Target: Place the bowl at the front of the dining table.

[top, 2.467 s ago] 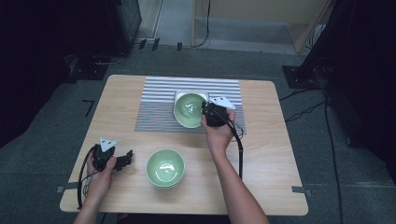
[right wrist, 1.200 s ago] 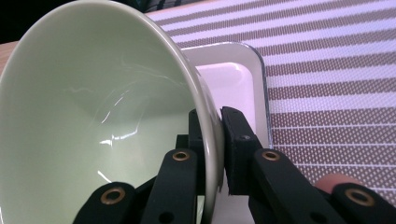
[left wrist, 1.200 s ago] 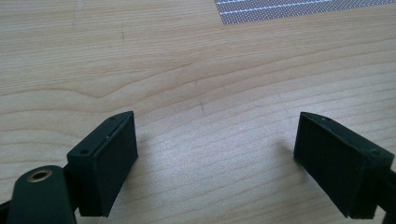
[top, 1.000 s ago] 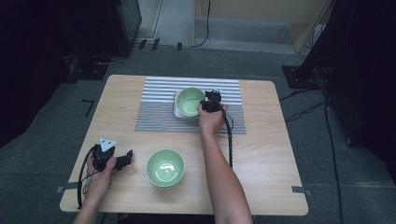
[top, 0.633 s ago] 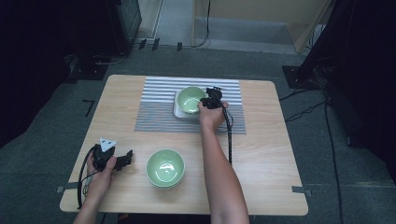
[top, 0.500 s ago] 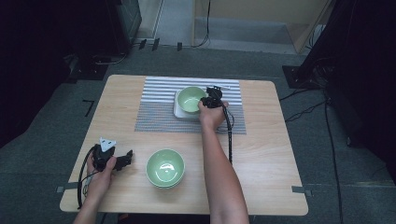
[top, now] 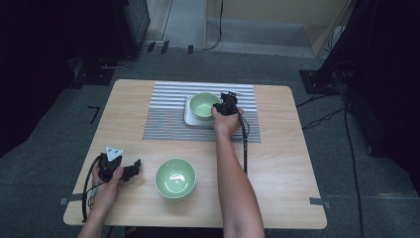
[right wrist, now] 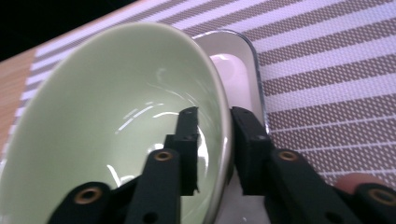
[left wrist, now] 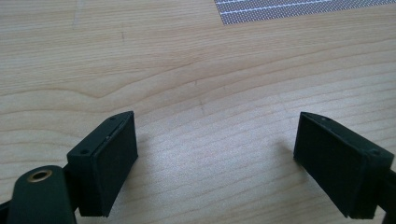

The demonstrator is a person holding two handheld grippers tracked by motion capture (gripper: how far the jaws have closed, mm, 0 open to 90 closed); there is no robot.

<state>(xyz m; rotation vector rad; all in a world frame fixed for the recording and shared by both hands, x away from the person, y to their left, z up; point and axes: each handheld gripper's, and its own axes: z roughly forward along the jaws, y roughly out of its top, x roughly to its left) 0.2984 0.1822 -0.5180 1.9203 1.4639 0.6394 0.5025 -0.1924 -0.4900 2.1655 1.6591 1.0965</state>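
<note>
right tongs point(right wrist: 212, 140): just opening, astride green bowl point(top: 205, 105) rim | bowl empty, on white tray point(top: 189, 115) | left tongs point(left wrist: 217, 163): spread

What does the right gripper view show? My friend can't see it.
The right gripper straddles the rim of a green bowl, jaws just opening and no longer pinching it. The bowl sits on a white plate atop a striped mat.
</note>
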